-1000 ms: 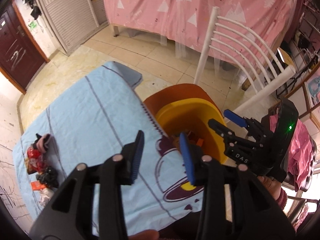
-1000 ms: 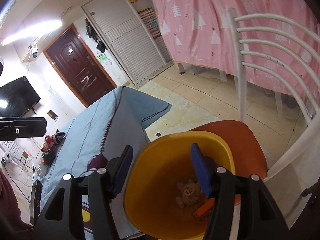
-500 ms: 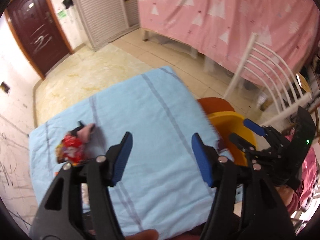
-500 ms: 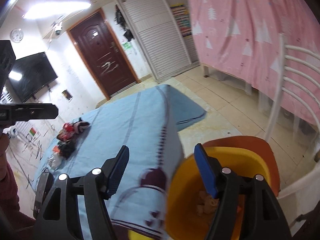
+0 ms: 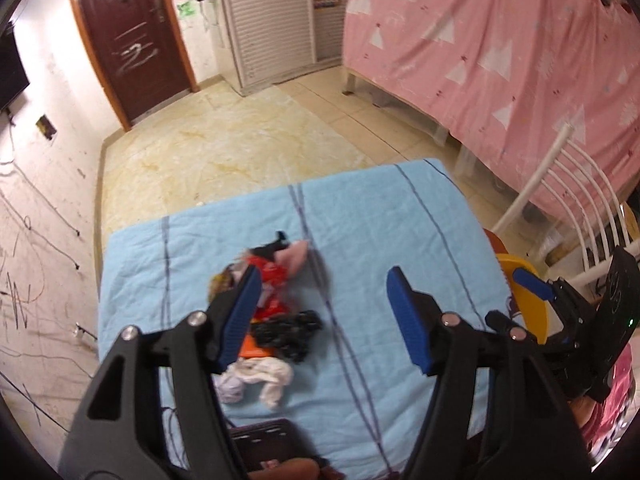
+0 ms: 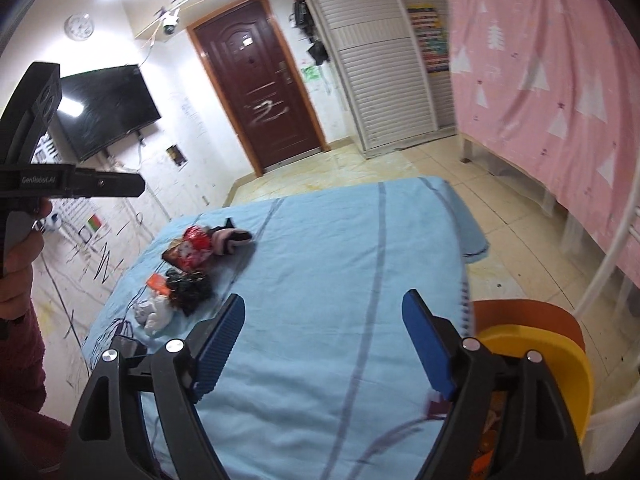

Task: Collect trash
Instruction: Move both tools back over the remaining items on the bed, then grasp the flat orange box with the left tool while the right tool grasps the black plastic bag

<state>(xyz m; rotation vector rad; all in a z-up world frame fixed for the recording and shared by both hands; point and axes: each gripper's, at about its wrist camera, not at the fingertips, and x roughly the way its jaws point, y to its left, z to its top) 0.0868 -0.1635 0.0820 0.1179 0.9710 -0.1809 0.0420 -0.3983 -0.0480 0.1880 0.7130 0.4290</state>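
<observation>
A pile of trash lies on the blue cloth (image 5: 400, 240): a red wrapper (image 5: 268, 280), a pink scrap (image 5: 296, 256), a black crumpled bag (image 5: 288, 332), an orange bit (image 5: 252, 350) and a white tissue (image 5: 256, 380). My left gripper (image 5: 326, 316) hovers over the pile, its jaws opening with nothing between them. The right gripper (image 6: 324, 344) is above the cloth's near right part, jaws also opening and empty. From there the red wrapper (image 6: 190, 250) and black bag (image 6: 188, 290) lie far left. The yellow bin (image 6: 552, 356) sits on an orange chair seat (image 6: 528, 312) at the right.
A white chair back (image 5: 560, 184) rises behind the bin. A pink patterned drape (image 6: 540, 80) hangs along the right. A dark box (image 5: 264, 440) rests at the cloth's near edge. A hand (image 6: 16, 248) holds the left gripper's handle at the far left.
Both views have swung left from the yellow bin to the trash pile on the blue cloth. Both pairs of jaws stand wider apart than before.
</observation>
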